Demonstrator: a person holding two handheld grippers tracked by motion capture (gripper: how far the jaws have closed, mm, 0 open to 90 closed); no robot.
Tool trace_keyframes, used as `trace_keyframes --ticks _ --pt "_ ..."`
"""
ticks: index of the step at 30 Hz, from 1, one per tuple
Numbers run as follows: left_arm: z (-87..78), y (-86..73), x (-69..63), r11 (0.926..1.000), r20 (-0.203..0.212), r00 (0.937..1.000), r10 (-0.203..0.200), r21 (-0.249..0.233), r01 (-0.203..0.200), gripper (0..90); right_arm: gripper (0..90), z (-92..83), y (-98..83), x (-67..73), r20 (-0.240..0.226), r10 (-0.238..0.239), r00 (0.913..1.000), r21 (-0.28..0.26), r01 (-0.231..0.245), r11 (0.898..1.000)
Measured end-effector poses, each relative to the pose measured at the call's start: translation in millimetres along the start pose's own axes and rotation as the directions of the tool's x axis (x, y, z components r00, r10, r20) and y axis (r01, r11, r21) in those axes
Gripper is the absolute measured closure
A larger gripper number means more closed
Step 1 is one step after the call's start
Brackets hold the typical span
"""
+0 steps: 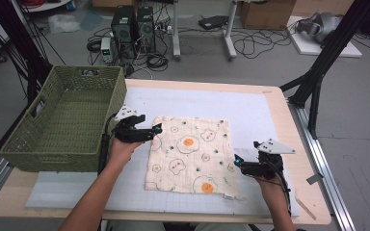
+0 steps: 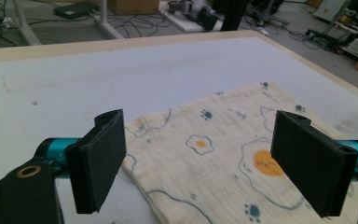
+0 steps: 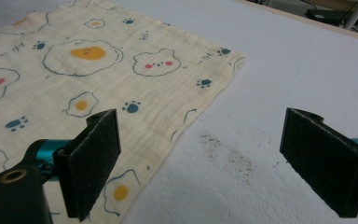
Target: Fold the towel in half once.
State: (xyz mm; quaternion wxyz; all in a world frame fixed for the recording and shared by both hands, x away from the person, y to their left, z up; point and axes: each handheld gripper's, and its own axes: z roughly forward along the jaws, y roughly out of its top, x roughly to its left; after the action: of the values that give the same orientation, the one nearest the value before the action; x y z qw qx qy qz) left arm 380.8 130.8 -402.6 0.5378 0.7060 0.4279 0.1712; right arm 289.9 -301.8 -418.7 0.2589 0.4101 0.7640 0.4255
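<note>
A: Where is the cloth point(image 1: 189, 154)?
B: Flat on the counter point(image 1: 250, 110), mid-mat, with the basket point(image 1: 62, 120) at its 9 o'clock.

A: And the left gripper point(image 1: 157, 129)?
B: At the cloth's 10 o'clock corner, fingers point(image 2: 98, 163) spread wide, holding nothing. It seems to hover just above the fabric, though contact is hard to judge.

A: The right gripper point(image 1: 237, 160)?
B: At the cloth's 4 o'clock edge, fingers point(image 3: 93, 158) likewise wide apart and empty, straddling the hem.
</note>
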Motion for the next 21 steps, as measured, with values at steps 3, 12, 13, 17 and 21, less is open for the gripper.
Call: trace_keyframes --ticks 3,12,13,17,21 --pt "9.9 4.3 3.8 0.9999 -0.04 0.9992 -0.002 0.015 0.003 20.0 11.5 0.5 0.1 -0.2 -0.001 0.006 1.0 0.0 -0.006 1.0" --pt "43.0 -1.3 15.4 0.9952 -0.109 0.9941 0.004 0.098 0.007 21.5 11.5 2.3 0.1 -0.5 -0.006 0.011 0.9999 0.002 -0.011 1.0" --pt "47.5 -2.6 16.2 0.9922 -0.11 0.994 0.003 0.124 0.01 21.3 11.5 2.9 0.1 -0.4 -0.007 0.01 0.9999 -0.001 -0.01 1.0" --pt "59.7 -3.6 19.0 0.9876 -0.141 0.9897 0.024 0.157 -0.002 20.6 11.5 3.4 0.3 0.1 -0.016 0.018 0.9997 0.0 -0.018 1.0" --pt "67.6 -4.6 21.0 0.9806 -0.157 0.9869 0.037 0.196 -0.006 21.4 11.5 3.7 0.1 -1.4 -0.015 0.02 0.9997 0.0 -0.02 1.0"
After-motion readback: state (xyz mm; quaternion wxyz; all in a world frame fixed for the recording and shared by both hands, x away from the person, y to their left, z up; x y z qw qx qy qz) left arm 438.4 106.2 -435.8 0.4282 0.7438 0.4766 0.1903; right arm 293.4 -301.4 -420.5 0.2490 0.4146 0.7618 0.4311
